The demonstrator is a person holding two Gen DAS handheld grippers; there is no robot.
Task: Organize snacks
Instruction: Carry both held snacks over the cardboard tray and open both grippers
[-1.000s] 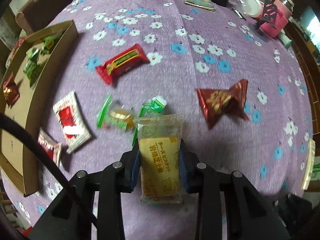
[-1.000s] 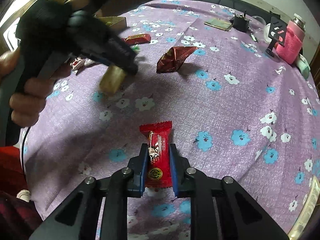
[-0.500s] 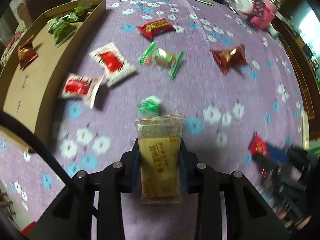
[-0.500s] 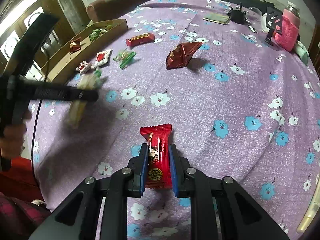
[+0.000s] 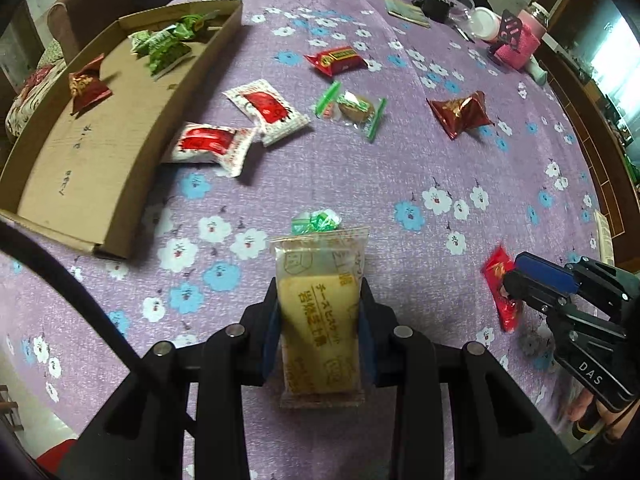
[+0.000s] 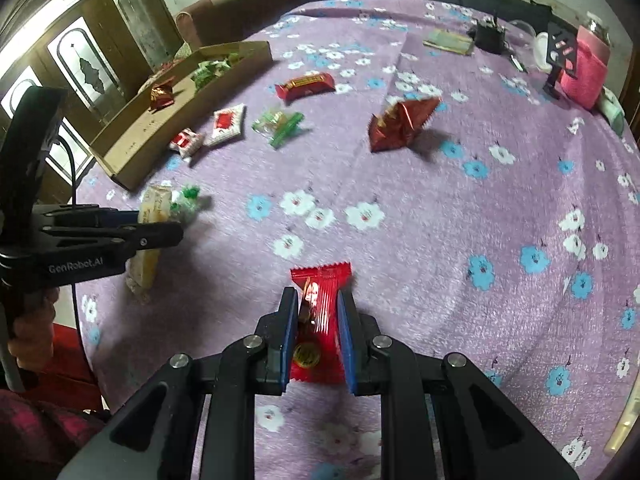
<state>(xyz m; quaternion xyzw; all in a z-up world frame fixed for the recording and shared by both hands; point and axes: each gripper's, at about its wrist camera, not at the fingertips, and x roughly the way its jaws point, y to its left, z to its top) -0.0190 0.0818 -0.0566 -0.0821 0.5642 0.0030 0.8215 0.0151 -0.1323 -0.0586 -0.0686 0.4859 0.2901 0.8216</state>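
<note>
My left gripper (image 5: 319,292) is shut on a yellow biscuit packet (image 5: 318,316) and holds it above the purple flowered cloth. My right gripper (image 6: 318,312) is shut on a small red snack packet (image 6: 318,320). A shallow cardboard box (image 5: 96,168) lies at the left with green packets (image 5: 164,42) and a red-gold packet (image 5: 86,86) in it. On the cloth lie two white-red packets (image 5: 208,146), a green-ended clear packet (image 5: 352,110), a red bar (image 5: 338,60), a dark red foil packet (image 5: 460,114) and a small green sweet (image 5: 316,220).
At the far edge stand a pink bottle (image 5: 520,42), a black stand (image 5: 506,30), a white lid (image 5: 482,24), a black device (image 5: 434,6) and a flat booklet (image 5: 406,10). A sofa (image 6: 240,4) is behind the table. The right gripper shows in the left wrist view (image 5: 516,276).
The left gripper has pulled back and turned left with the biscuit packet, so the box is nearer in view. The right gripper has kept hold of the red packet and barely moved.
</note>
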